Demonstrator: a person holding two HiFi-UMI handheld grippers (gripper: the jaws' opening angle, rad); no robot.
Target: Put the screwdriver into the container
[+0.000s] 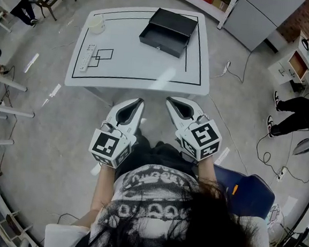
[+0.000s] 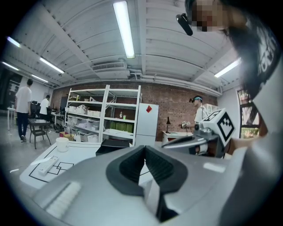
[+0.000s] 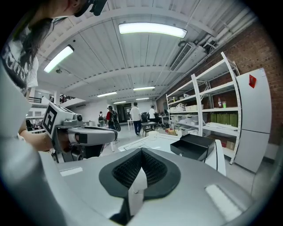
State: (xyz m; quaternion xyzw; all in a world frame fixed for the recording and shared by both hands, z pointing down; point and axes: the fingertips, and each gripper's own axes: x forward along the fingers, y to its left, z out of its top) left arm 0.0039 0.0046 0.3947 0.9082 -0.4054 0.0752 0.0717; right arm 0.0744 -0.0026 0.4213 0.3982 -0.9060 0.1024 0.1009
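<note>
The black open container [image 1: 168, 31] sits at the far right of the white table [image 1: 142, 73]; it also shows in the left gripper view [image 2: 112, 145] and the right gripper view [image 3: 196, 145]. A long white remote-like object [image 1: 86, 57] lies at the table's left; I cannot make out a screwdriver. My left gripper [image 1: 141, 100] and right gripper [image 1: 169, 99] hang side by side in front of the table's near edge, close to my body. Both are shut with nothing between the pads. The left gripper [image 2: 144, 148] and the right gripper [image 3: 141, 151] point level toward the table.
A white cup [image 1: 96, 24] stands at the table's far left corner. Cables [image 1: 229, 67] lie on the floor right of the table. A seated person's legs [image 1: 292, 113] are at the right, a blue seat [image 1: 248, 193] behind me. Shelves [image 2: 104, 114] and a fridge [image 2: 146, 123] stand beyond.
</note>
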